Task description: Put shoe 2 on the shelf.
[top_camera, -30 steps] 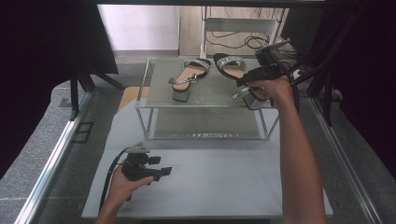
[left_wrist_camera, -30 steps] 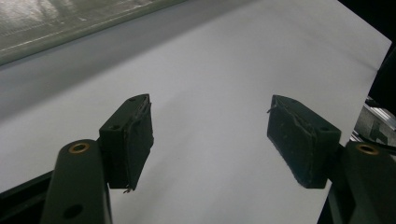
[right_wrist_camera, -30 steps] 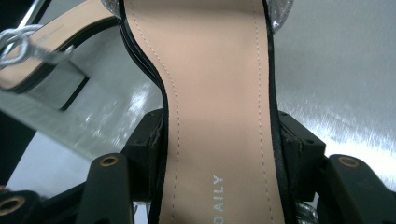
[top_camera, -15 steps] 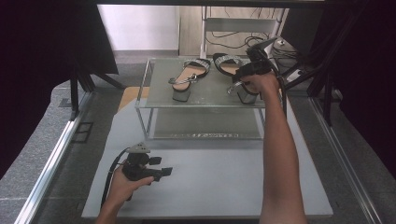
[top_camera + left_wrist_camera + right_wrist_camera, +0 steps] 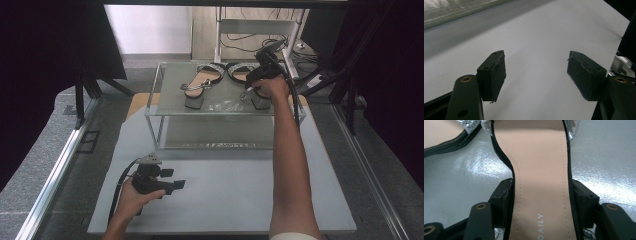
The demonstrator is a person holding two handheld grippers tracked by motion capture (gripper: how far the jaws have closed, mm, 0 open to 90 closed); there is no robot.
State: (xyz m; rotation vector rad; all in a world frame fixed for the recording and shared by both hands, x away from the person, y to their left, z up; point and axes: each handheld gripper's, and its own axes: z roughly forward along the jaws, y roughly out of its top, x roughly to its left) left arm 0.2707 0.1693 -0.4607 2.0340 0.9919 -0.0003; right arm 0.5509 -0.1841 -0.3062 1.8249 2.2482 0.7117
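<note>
Two sandals on the far rack: right gripper (image 5: 541,195) jaws, just opening, straddle the right sandal (image 5: 539,170); left gripper (image 5: 536,72) jaws apart, empty, over near table (image 5: 544,30)

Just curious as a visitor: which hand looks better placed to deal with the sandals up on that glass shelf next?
The right. Its right gripper already straddles the right sandal on the shelf, a jaw at each edge of the sole. The left gripper rests open, low on the table, far from both sandals.
</note>
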